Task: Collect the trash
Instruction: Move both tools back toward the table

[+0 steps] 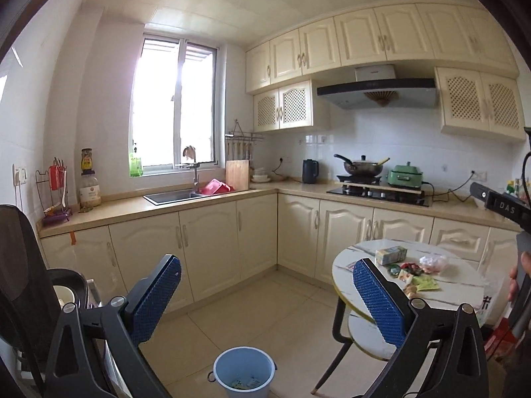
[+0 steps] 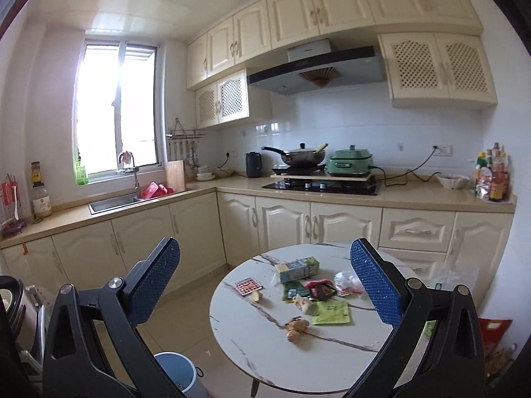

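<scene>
Two tools are held released and empty, well above the round counter point(image 2: 265, 348). The blue bucket point(image 1: 244, 372) is seen on the floor, left of it. Scattered trash point(image 2: 318, 295) lies ahead of and below the right tool point(image 2: 265, 285), which is judged nearer than the left tool point(image 1: 267, 293).

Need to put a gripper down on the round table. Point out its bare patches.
On the round table, the near-left part is bare, between the pill blister, the ginger and the near rim. The far rim behind the green carton is bare too. The wrappers crowd the middle and right.
</scene>
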{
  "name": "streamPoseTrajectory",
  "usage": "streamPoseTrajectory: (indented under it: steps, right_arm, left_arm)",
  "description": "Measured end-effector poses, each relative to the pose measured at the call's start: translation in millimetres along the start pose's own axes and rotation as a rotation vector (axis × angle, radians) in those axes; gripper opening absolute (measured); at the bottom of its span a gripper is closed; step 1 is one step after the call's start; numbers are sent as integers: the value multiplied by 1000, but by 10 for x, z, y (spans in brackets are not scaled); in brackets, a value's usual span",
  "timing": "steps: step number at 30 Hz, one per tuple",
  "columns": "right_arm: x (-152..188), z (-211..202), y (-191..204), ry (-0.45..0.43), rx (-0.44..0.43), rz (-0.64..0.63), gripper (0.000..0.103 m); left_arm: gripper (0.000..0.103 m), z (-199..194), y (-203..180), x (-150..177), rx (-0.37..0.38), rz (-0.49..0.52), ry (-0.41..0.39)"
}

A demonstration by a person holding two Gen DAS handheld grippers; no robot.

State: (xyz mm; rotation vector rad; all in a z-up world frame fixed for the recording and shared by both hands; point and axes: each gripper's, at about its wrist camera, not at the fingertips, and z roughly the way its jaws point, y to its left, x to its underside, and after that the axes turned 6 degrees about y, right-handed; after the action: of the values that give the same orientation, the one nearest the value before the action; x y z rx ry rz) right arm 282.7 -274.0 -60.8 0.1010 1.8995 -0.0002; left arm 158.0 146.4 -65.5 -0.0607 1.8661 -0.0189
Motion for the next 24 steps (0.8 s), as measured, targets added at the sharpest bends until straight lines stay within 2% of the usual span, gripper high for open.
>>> streamPoseTrajectory:
  steps: [3,9,14,24]
  right_arm:
    - [-3,-157,-229,-19,16,19,103]
    - [-24,-513,-511,-63,-6,22,103]
    - [-2,-780,-580,-119,-27,24,103]
    - [46,-951,-616,-134,-33,15,103]
  left_arm:
    - [102,-54,-148,-4,38,6,-38]
    - [102,-152,-387,59,60,19,-49]
    - [102,-292,-539,9,75,50,-90]
    - [102,-409,-681,142,93,102,-111]
